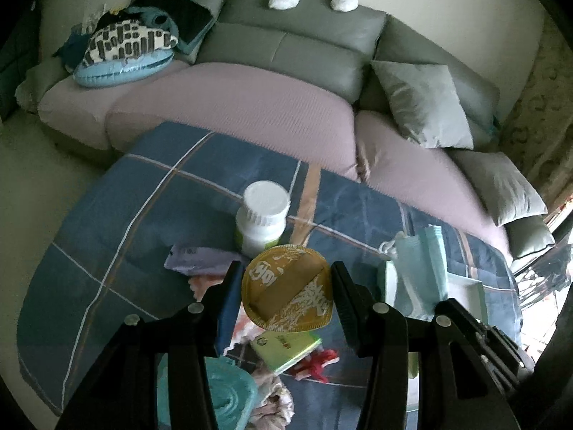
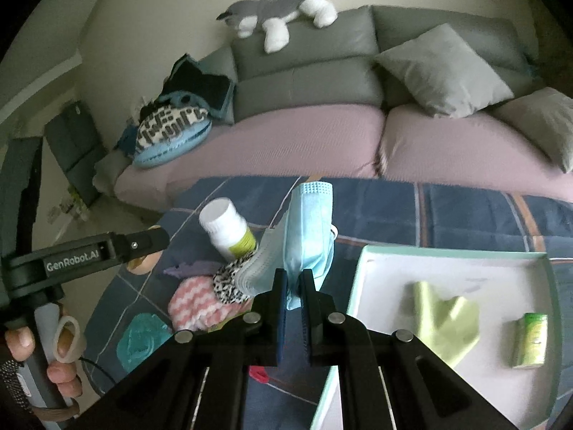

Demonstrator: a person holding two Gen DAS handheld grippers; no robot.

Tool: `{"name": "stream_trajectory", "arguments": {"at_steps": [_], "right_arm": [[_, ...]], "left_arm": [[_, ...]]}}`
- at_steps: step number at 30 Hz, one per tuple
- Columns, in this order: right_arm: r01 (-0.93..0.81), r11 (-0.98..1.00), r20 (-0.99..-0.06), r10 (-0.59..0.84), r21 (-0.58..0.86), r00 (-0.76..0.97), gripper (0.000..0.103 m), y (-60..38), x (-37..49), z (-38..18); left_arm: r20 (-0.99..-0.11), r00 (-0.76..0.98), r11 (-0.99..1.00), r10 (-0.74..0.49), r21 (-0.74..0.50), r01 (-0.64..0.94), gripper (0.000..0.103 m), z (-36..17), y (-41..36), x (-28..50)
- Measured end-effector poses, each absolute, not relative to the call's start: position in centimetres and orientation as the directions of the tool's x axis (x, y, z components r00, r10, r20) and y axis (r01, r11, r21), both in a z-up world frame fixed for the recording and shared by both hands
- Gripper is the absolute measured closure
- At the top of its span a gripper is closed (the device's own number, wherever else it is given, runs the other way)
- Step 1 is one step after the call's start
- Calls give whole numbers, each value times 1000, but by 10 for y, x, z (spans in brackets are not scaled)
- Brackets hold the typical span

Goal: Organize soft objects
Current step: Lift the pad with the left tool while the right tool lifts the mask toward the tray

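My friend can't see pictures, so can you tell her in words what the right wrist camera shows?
The right gripper is shut on a bunch of blue face masks, held up over a blue plaid blanket. To the right sits a white tray holding a green cloth; behind is a sofa with a plush dog on top.

Surface (image 1: 107,215): covered by a blue plaid cloth. Items laid directly on it: a white bottle (image 1: 262,218), upright; a purple packet (image 1: 200,258) just beside it; a pink-and-white striped cloth (image 2: 195,304); a black-and-white speckled scrunchie (image 2: 229,281); a teal lid (image 2: 143,340); a shallow white box (image 2: 365,286) with a mint rim.
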State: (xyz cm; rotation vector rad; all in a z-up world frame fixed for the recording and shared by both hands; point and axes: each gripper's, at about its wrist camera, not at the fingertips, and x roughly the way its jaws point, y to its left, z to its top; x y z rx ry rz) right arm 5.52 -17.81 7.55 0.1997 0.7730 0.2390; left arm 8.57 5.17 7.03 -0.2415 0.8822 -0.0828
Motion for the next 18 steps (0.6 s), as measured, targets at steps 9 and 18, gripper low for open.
{"name": "stream_trajectory", "arguments": {"at_steps": [9,18], "right_arm": [[-20,975,-623,155,219,767,96,-225,32,105],[126,965,-640,51,228,767,96,-290,16,104]], "left_arm": [[-722,653,967,-228,-247,64,53,87,12,79],[-728,611,950,-312,-236,204,53,87,-54,79]]}}
